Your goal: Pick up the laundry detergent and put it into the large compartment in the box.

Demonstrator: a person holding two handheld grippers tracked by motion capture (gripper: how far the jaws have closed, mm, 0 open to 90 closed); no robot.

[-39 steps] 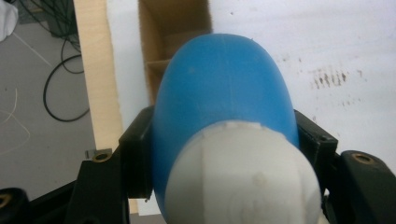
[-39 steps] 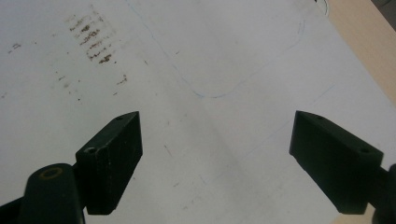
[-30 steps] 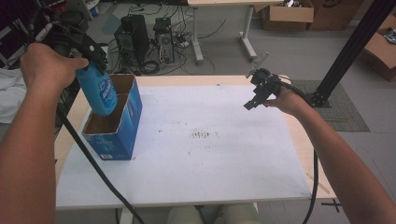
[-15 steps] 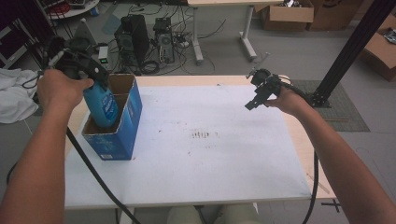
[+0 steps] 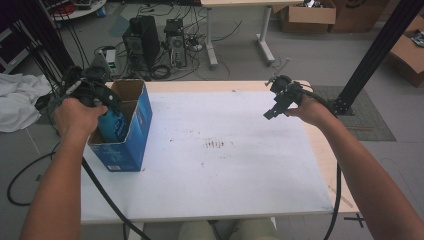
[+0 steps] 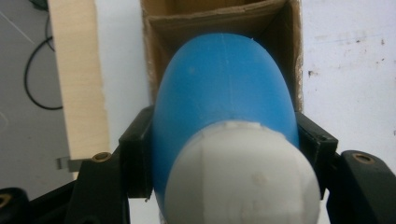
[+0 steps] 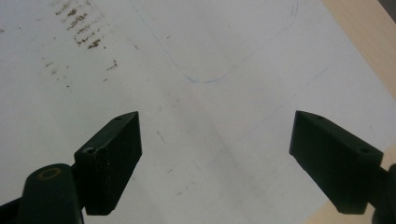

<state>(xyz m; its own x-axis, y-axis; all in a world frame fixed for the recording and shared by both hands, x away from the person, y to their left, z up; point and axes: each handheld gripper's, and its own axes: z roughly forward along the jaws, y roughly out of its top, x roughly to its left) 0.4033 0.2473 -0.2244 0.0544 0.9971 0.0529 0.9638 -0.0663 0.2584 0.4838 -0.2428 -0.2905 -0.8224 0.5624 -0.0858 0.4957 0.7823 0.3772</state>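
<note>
Left gripper (image 6: 224,154): jaws clamped on either side of one blue bottle (image 6: 224,98), white cap toward the camera.
Bottle: one, upright, lower part sunk inside the box (image 5: 135,132), top part above the rim.
Box: one, blue cardboard, open top, brown inside; stands on the left part of the table (image 5: 225,180); holds the bottle.
Right gripper (image 7: 215,158): jaws spread wide, nothing between them, held over bare white tabletop, well apart from the box.
</note>
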